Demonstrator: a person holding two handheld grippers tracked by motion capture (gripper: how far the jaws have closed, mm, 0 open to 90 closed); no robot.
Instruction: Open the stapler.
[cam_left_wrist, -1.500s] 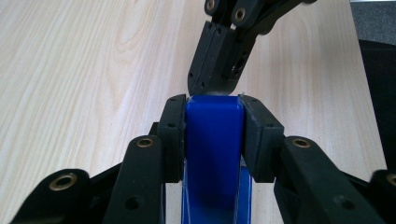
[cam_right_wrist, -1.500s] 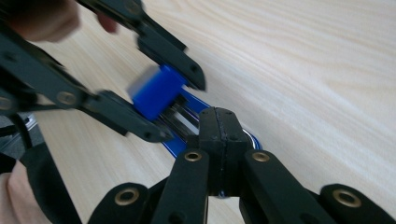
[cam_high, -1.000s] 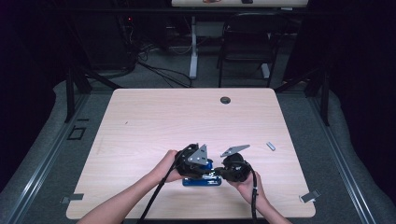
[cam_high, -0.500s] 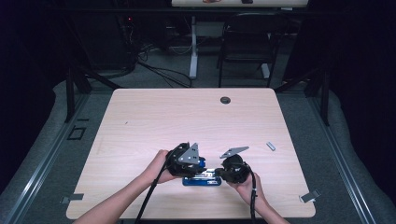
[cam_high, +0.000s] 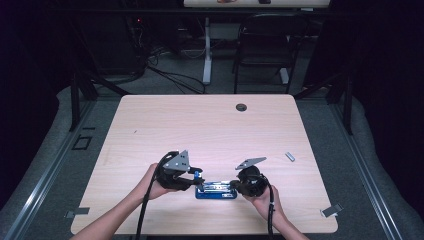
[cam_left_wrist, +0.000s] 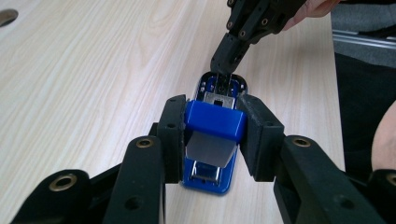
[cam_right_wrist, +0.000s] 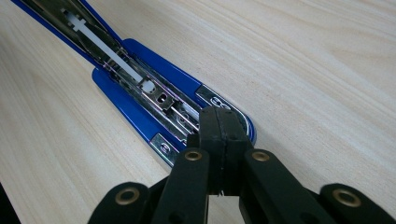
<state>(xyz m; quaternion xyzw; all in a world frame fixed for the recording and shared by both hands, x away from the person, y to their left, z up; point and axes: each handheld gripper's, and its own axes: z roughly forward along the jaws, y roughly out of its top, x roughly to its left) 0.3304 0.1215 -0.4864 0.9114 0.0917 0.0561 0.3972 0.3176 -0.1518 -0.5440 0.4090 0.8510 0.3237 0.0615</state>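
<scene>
A blue stapler (cam_high: 216, 190) lies near the table's front edge, folded open so its metal magazine (cam_right_wrist: 140, 93) is bare. My left gripper (cam_high: 196, 175) is shut on the stapler's blue top cover (cam_left_wrist: 215, 122) and holds that end raised above the base (cam_left_wrist: 205, 179). My right gripper (cam_right_wrist: 219, 123) has its jaws pressed together with nothing visible between them. Its tips rest on the rounded end of the stapler's base. The left gripper view has the right gripper (cam_left_wrist: 223, 74) coming down onto that far end.
A small silver strip (cam_high: 289, 156) lies to the right of the stapler. A dark grommet hole (cam_high: 241, 107) sits near the table's far edge. Tape pieces (cam_high: 331, 211) mark the front corners. A chair (cam_high: 260, 45) stands beyond the table.
My left gripper has moved left with the blue cover in it, swinging the stapler further open. The right gripper has stayed on the stapler's end.
</scene>
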